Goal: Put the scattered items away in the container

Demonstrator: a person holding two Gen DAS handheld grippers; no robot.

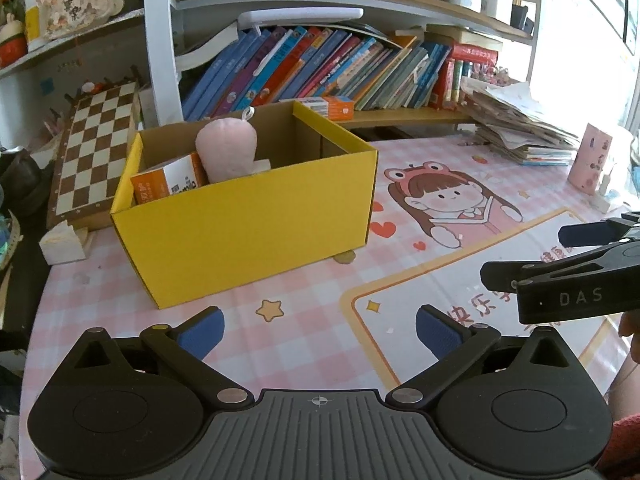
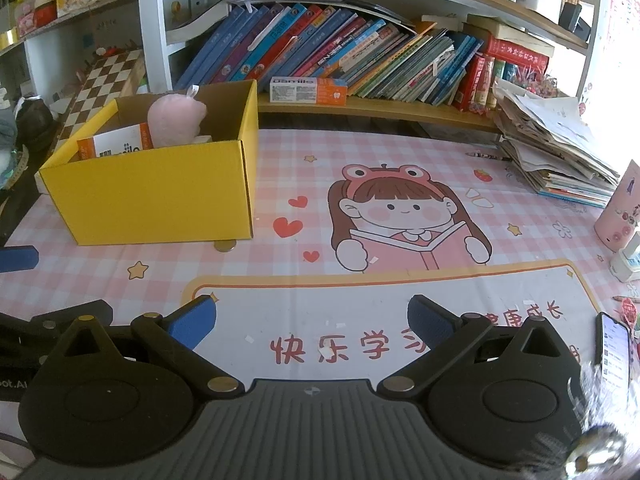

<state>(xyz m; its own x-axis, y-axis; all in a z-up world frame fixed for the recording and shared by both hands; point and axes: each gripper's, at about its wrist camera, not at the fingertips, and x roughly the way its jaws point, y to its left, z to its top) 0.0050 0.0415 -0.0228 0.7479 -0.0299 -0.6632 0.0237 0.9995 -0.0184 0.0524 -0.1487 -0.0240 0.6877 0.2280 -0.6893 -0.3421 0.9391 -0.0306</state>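
A yellow cardboard box stands on the pink checked desk mat, back left. Inside it lean a pink plush toy and an orange-and-white carton. A coin lies on the mat against the box's front corner. My left gripper hovers open and empty in front of the box. My right gripper is open and empty over the mat's lettered panel, right of the box. The right gripper's black body shows at the right edge of the left wrist view.
A low shelf of leaning books runs behind the desk, with a white-and-orange toothpaste carton on it. A paper stack and pink cylinder sit right. A lit phone lies near right. A chessboard leans left.
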